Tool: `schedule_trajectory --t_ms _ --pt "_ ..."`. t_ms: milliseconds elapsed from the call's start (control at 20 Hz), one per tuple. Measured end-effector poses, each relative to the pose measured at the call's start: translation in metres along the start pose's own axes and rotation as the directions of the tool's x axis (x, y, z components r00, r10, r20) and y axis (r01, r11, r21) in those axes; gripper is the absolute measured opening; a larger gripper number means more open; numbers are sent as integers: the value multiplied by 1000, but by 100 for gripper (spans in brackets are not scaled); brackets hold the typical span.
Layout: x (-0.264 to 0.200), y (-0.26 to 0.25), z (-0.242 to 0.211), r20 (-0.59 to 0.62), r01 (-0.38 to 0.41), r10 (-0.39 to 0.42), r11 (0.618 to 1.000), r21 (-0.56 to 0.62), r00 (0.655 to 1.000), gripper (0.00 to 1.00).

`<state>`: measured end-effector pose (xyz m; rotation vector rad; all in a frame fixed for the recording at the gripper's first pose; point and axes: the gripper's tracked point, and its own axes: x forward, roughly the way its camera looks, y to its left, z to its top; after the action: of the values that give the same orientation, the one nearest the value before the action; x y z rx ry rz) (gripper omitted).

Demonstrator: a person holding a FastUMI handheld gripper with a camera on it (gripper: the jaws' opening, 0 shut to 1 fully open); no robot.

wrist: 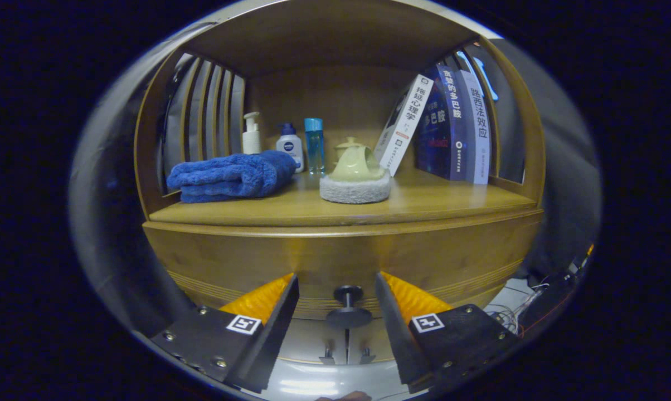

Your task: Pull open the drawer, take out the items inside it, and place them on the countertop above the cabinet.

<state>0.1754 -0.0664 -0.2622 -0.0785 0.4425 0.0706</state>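
Claw (335, 301): I am holding it wide open, gripping nothing.
Drawer knob (348, 305): sitting between my fingers, untouched.
Drawer (335, 262): closed, directly ahead.
Surface (424, 203): lying above, carrying a blue towel (229, 176).

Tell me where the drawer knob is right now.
In the gripper view, the drawer knob sits on the cabinet's drawer front, below the countertop, centred between the open fingers of the hand-held gripper, which are not touching it.
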Motion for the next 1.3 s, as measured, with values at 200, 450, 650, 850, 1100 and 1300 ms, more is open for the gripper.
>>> schedule_trajectory --t_ms 200,450,650,850,1100,1300 --pt "-31 -2 23 48 4 -3 1000 -12 999 83" --pt "-88 -23 89 197 19 -10 999 -46 980 83" --pt "-141 -61 132 274 79 -55 994 -80 960 94" --pt "-184 -108 149 332 129 -89 986 -103 939 98" --pt "-212 -197 135 337 221 -171 968 -117 926 98" --pt "-222 -260 110 349 268 -220 959 -95 911 98"
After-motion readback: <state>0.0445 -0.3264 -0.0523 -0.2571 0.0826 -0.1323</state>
